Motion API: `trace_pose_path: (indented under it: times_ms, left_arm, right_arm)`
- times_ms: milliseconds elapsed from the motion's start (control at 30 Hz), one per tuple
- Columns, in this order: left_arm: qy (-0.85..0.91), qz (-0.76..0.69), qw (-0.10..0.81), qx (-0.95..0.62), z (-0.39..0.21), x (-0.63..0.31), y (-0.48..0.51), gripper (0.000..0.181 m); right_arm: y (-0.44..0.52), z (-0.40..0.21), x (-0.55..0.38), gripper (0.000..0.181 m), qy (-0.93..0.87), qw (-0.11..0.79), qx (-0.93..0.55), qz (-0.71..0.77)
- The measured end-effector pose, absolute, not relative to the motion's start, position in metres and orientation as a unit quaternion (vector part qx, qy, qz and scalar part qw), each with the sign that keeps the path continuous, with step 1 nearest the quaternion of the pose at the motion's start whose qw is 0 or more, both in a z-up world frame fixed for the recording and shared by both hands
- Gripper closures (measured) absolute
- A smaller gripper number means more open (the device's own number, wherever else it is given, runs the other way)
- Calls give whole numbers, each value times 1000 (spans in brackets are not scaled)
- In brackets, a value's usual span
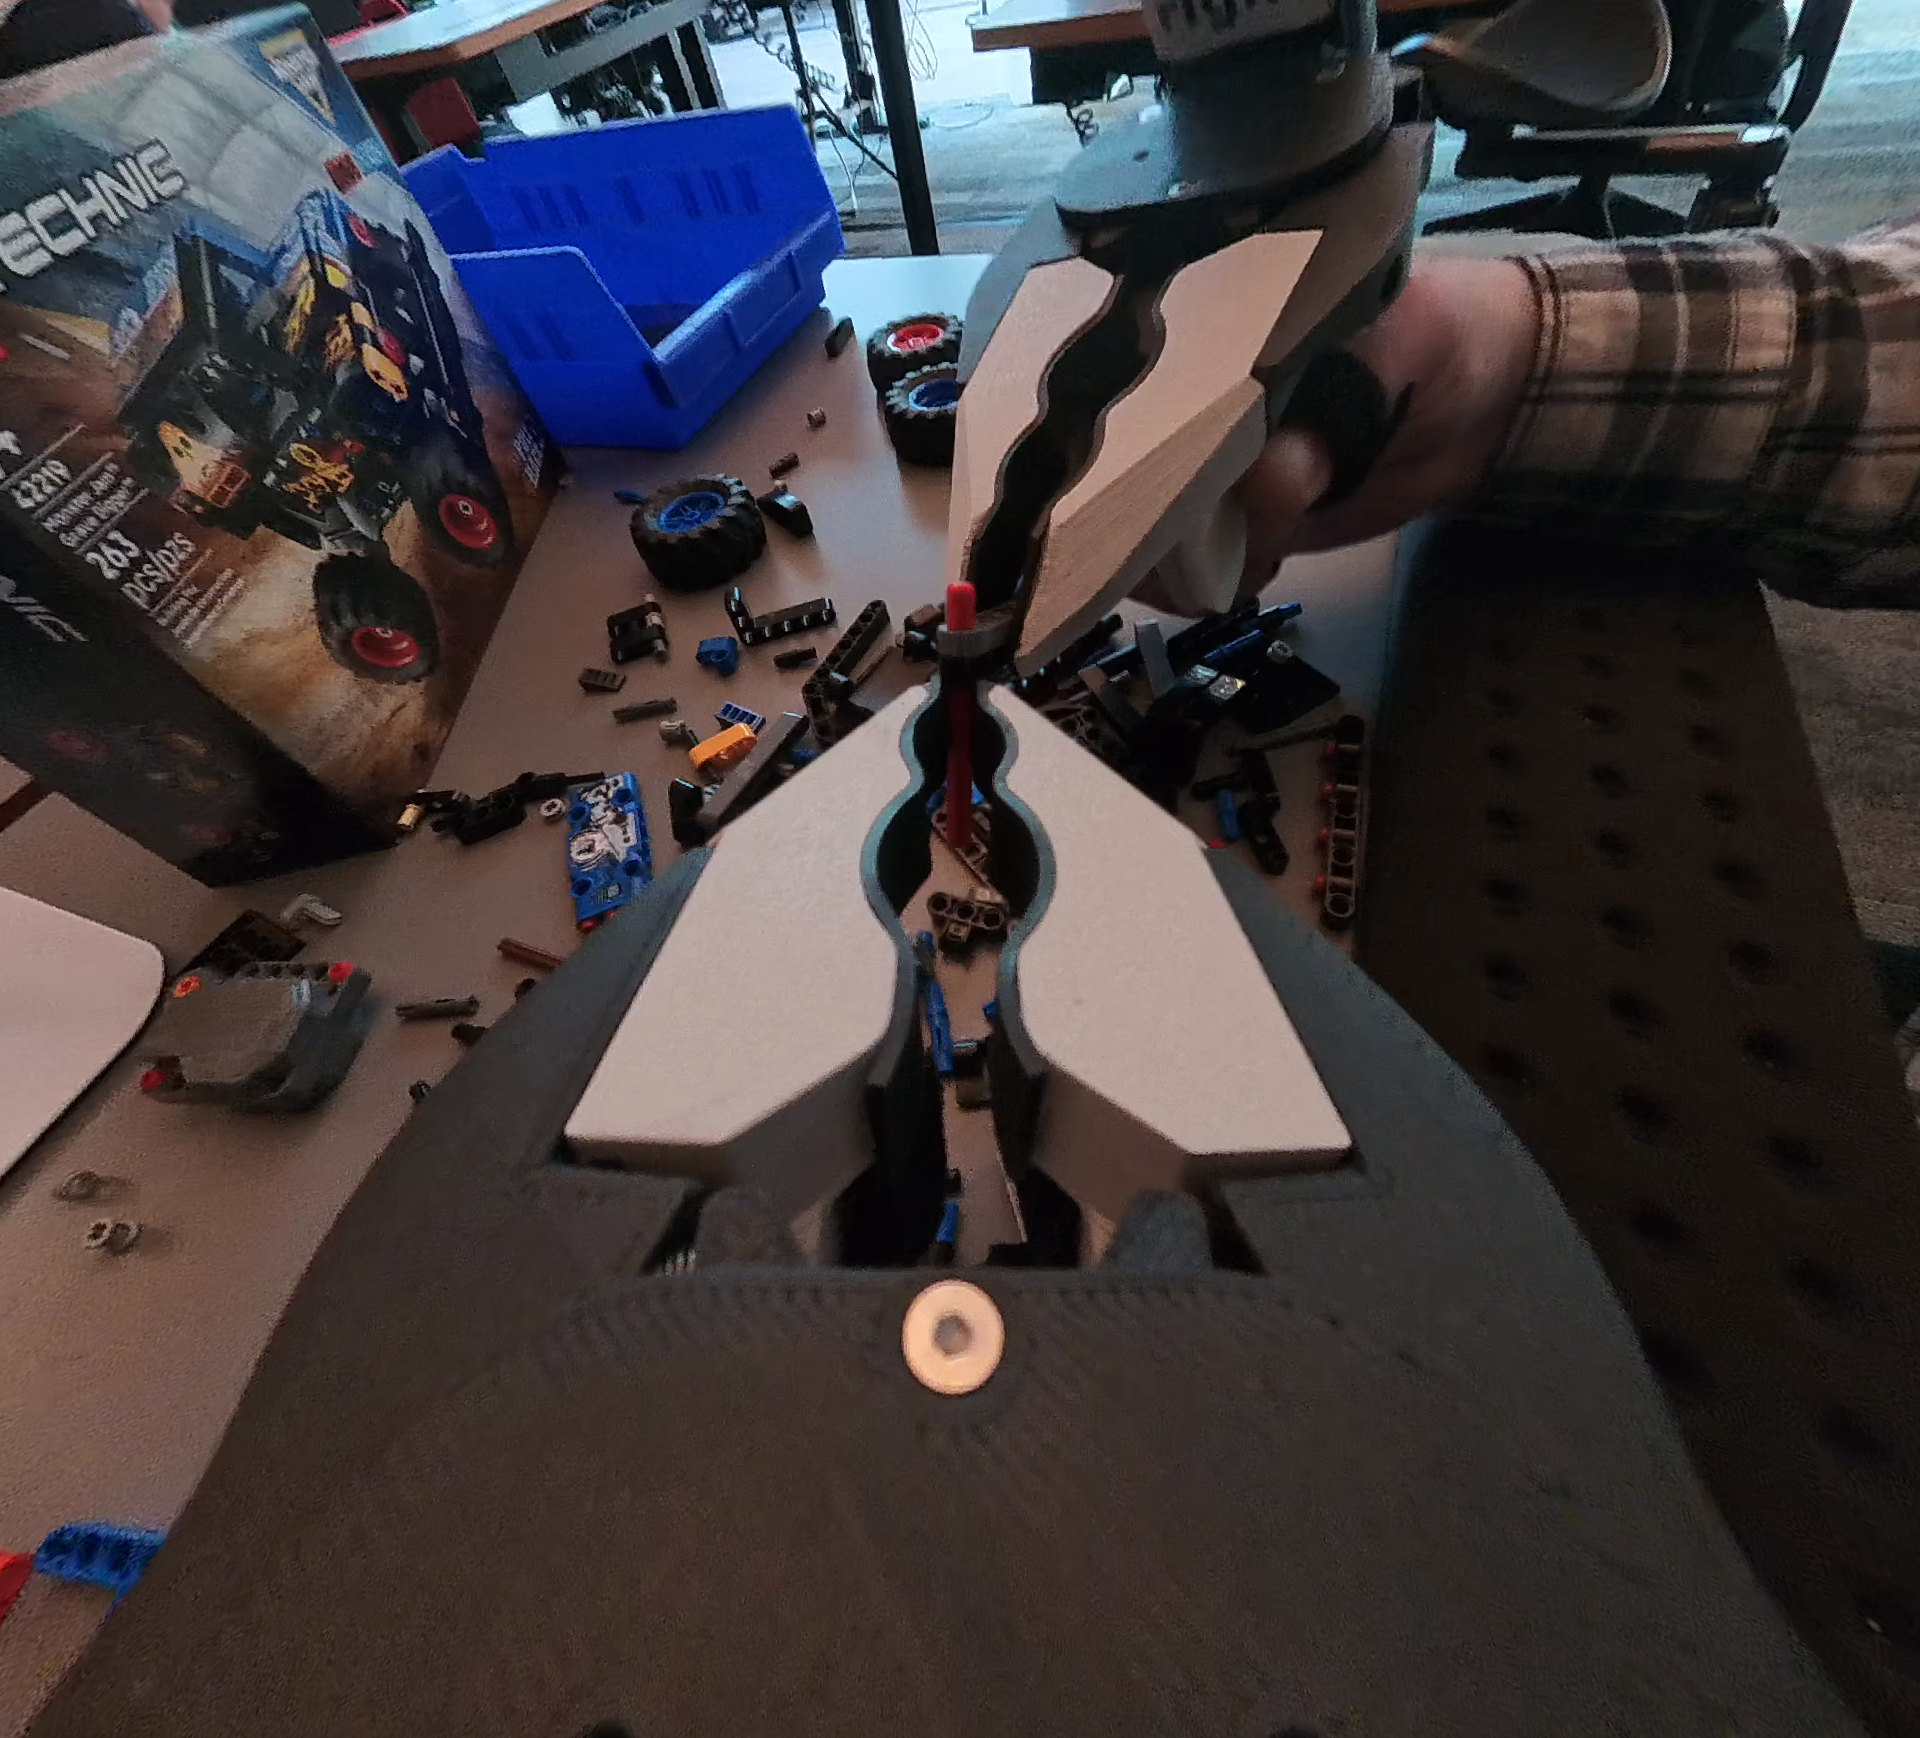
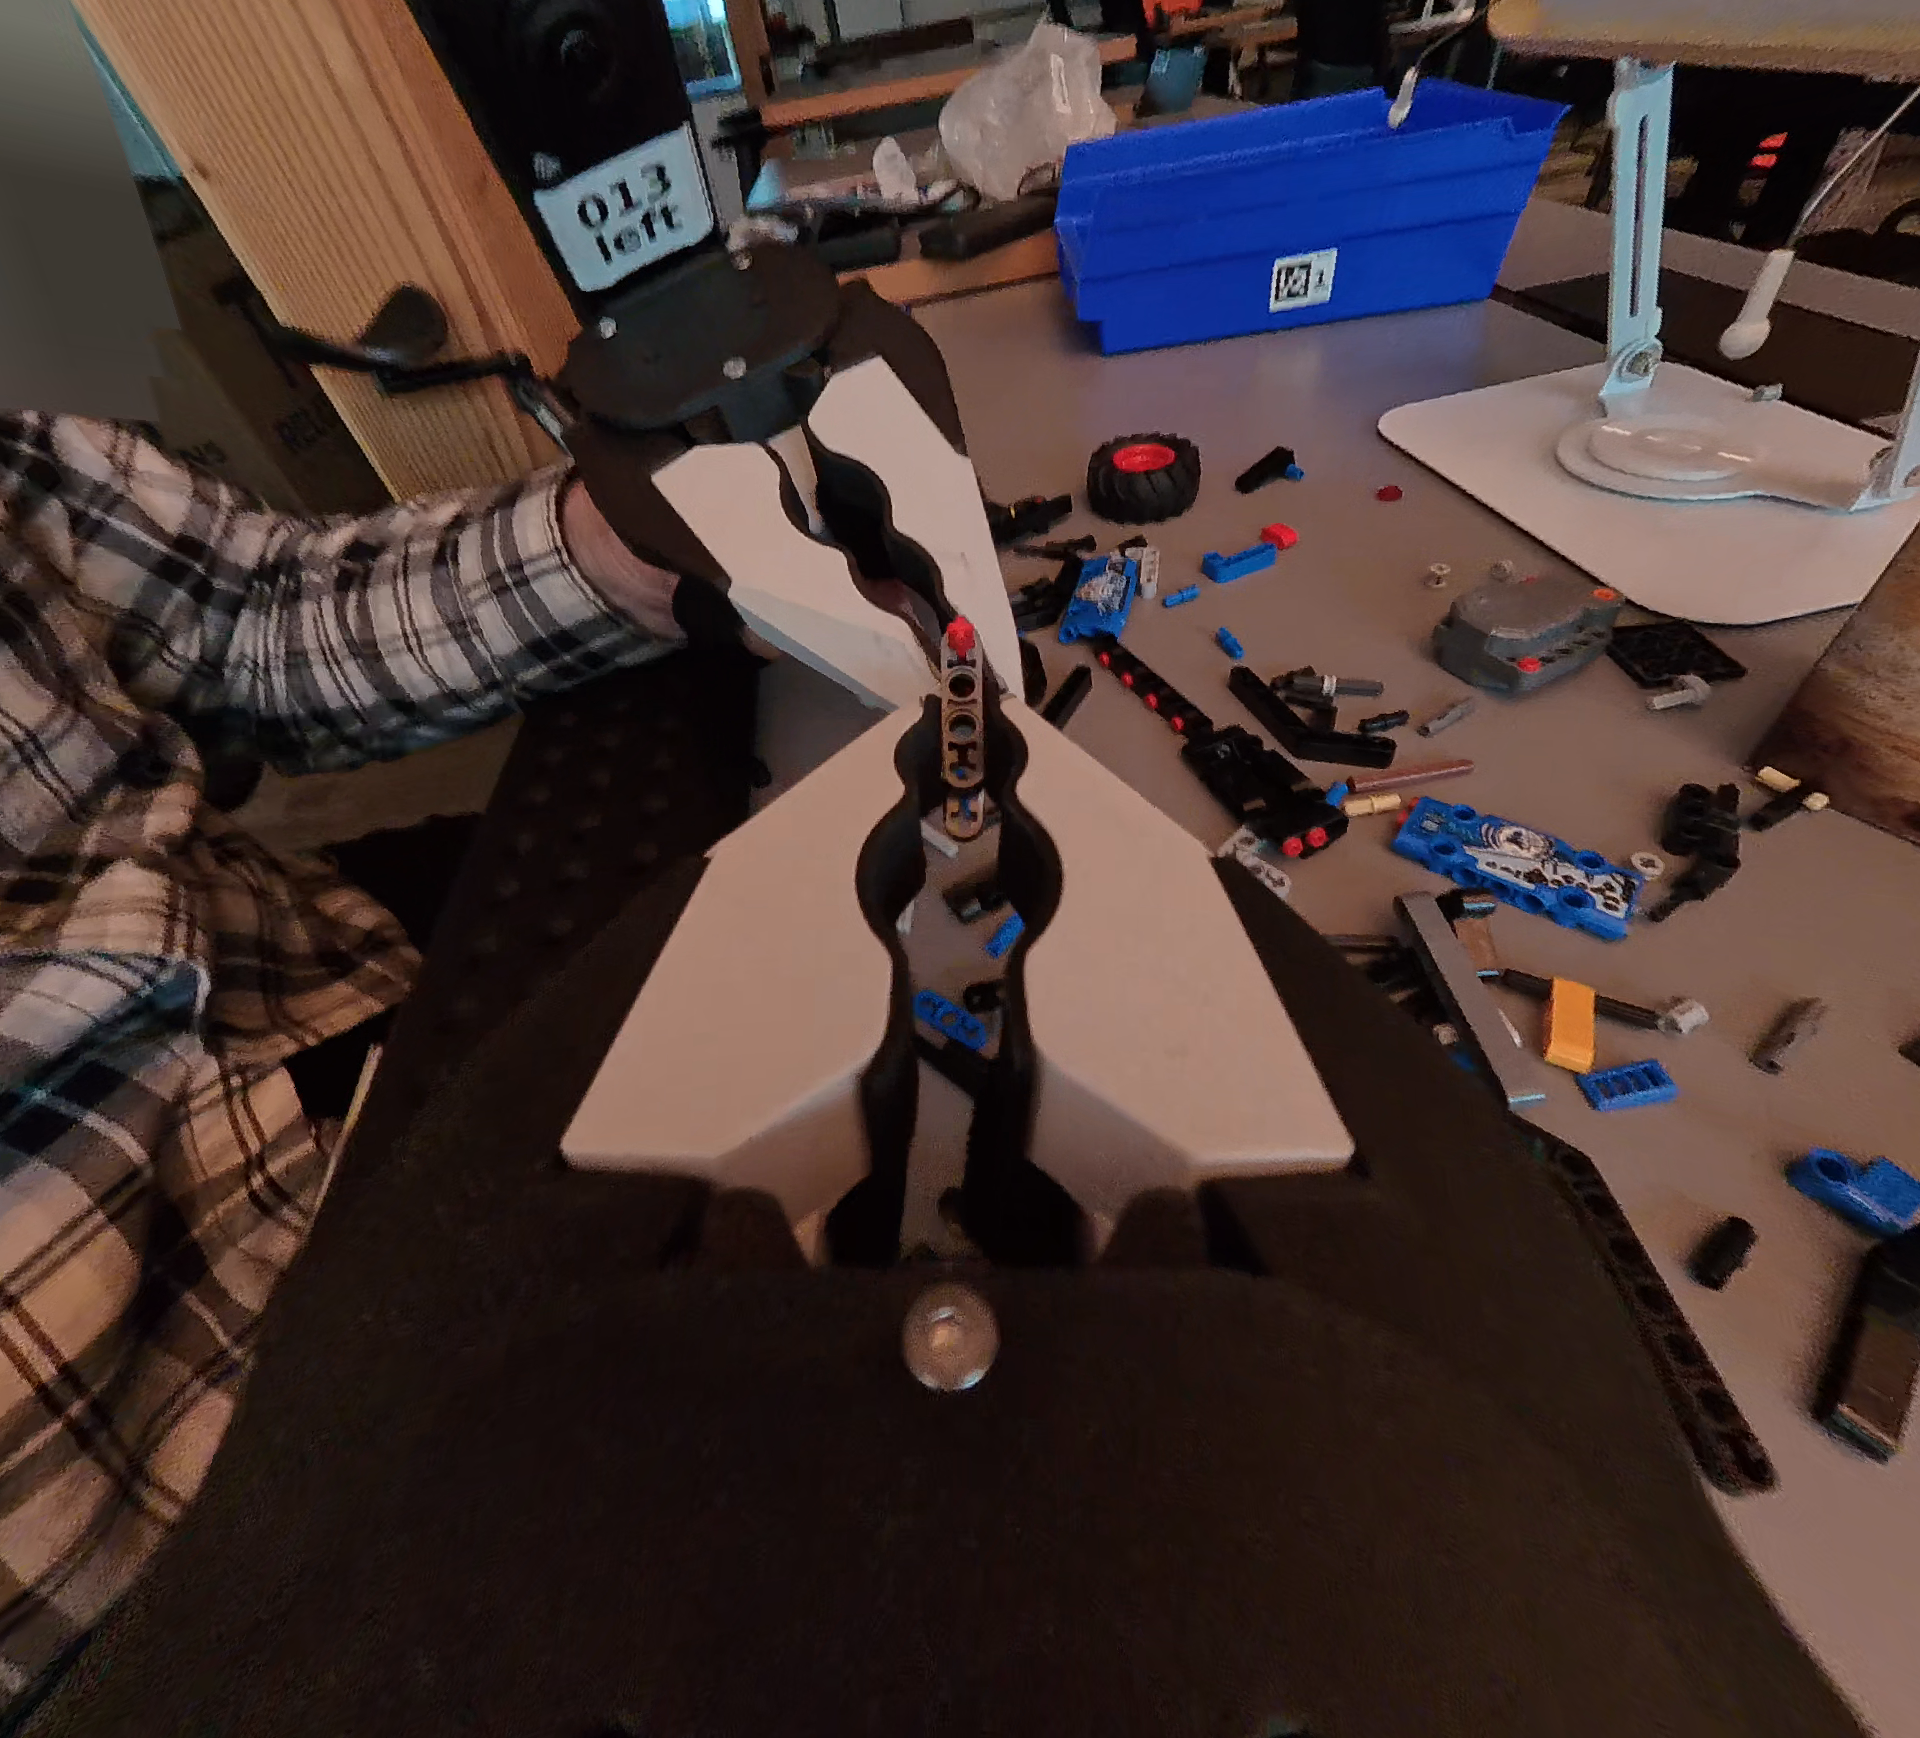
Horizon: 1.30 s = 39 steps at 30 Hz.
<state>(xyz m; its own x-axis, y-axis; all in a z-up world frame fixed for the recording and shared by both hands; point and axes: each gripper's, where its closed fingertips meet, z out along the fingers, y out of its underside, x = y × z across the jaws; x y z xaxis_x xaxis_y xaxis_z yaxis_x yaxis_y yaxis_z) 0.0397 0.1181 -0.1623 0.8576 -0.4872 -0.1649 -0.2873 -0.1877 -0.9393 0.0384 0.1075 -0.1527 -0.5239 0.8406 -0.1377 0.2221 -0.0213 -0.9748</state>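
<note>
light: dim indoor, daylight from far windows | shadows: soft | glare: slight on desk [image 2: 1351,441] | blur: mild, backgrounds soft | edges: strong fisheye bending, dark corners

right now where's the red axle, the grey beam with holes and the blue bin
red axle [image 1: 958,743]: left wrist view, middle of its shaft.
grey beam [image 2: 962,732]: right wrist view, its holed face.
blue bin [image 2: 1288,223]: right wrist view, its long side wall.

Left gripper [image 1: 958,722] grips an upright red axle [image 1: 958,732]; right gripper [image 2: 961,732] clamps a grey holed beam [image 2: 961,732] threaded on it.
</note>
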Motion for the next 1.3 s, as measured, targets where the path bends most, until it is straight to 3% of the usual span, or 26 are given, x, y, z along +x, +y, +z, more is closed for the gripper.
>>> trace_pose_path:
  times_ms: [567, 733, 800, 867, 1300]
  left_arm:
    - [253, -38, 619, -743, -146, 45, 123, 179]
    - [263, 1, 589, -764, -161, 39, 128, 180]
    - [282, 23, 585, -760, -162, 41, 127, 180]
    - [301, 67, 566, -765, -171, 37, 128, 180]
    - [318, 146, 615, -706, -139, 43, 122, 179]
  right_arm:
    - [112, -127, 44, 178, -576, 257, -404, 662]
    - [117, -144, 40, 176, -614, 274, -418, 611]
    - [118, -144, 36, 161, -631, 304, -414, 582]
    - [113, -156, 34, 174, -671, 317, -405, 534]
    - [107, -122, 41, 178, -598, 320, -391, 622]
